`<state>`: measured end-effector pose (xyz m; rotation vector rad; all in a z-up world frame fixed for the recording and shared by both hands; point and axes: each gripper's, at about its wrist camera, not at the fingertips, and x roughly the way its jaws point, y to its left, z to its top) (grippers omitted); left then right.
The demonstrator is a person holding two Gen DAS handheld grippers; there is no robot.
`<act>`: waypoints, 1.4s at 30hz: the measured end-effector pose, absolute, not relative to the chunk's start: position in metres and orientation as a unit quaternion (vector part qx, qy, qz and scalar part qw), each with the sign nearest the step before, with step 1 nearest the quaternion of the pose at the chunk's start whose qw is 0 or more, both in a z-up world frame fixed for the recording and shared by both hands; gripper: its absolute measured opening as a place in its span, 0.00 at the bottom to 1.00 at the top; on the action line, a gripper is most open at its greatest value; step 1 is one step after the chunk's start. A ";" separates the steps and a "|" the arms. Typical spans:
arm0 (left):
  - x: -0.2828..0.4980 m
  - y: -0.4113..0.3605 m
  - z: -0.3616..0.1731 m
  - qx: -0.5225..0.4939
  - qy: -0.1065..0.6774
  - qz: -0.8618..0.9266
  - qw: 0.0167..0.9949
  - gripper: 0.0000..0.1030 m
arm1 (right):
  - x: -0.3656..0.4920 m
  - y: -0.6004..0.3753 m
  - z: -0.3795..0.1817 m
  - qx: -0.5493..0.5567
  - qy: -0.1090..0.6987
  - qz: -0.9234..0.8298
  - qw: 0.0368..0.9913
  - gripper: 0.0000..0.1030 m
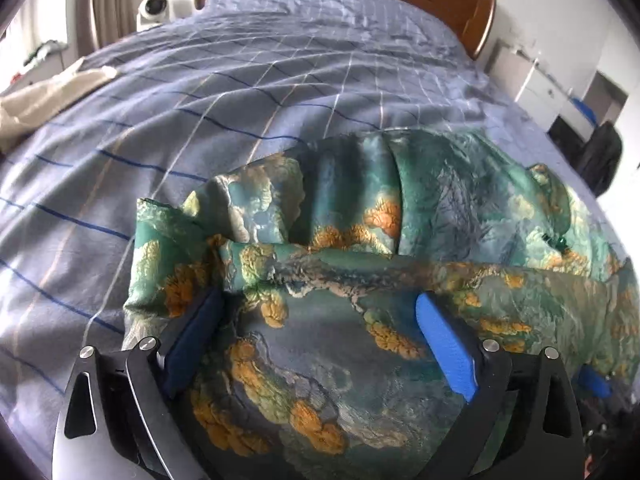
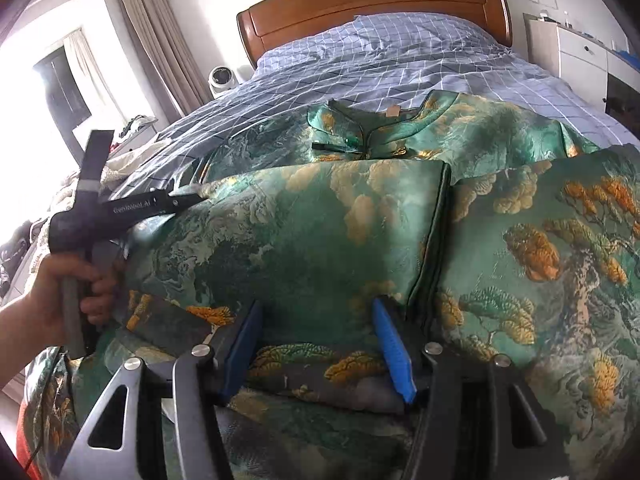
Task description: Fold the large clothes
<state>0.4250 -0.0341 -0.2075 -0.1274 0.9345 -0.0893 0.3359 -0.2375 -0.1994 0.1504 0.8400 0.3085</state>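
A green silk dress [image 2: 304, 232] with orange and cream tree patterns lies partly folded on the bed, its collar [image 2: 362, 132] toward the headboard. In the left wrist view the dress [image 1: 460, 200] sits bunched in folds. My left gripper [image 1: 320, 316] stands wide open over the dress's left part, and cloth lies under and between the blue pads without being pinched. From the right wrist view, a hand [image 2: 60, 292] holds that left gripper [image 2: 186, 196] at the dress's left edge. My right gripper [image 2: 316, 332] is half open low over the near fold, with fabric lying between its fingers.
The bed has a blue checked sheet [image 1: 200, 112] and a brown wooden headboard [image 2: 372, 4]. A white round camera [image 2: 220, 78] stands left of the bed. Cream cloth [image 1: 44, 96] lies at the bed's left edge. White drawers [image 2: 580, 60] stand to the right.
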 end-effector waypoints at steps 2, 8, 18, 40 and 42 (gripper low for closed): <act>0.413 -0.040 -0.196 -0.035 0.454 -0.047 0.889 0.93 | 0.336 -0.238 -0.199 0.075 0.405 0.150 0.899 0.57; 0.345 -0.039 -0.185 -0.025 0.419 -0.098 0.903 0.94 | 0.335 -0.238 -0.199 0.079 0.403 0.150 0.899 0.57; 0.346 -0.056 -0.192 0.019 0.427 -0.079 0.901 0.99 | 0.334 -0.231 -0.196 0.058 0.405 0.139 0.902 0.57; 0.119 0.090 -0.193 -0.137 0.512 -0.148 0.835 0.99 | 0.048 -0.458 -0.143 0.124 0.471 -0.012 0.873 0.69; 0.123 0.069 -0.202 -0.126 0.517 -0.171 0.829 0.99 | 0.040 -0.470 -0.153 0.161 0.491 0.001 0.856 0.69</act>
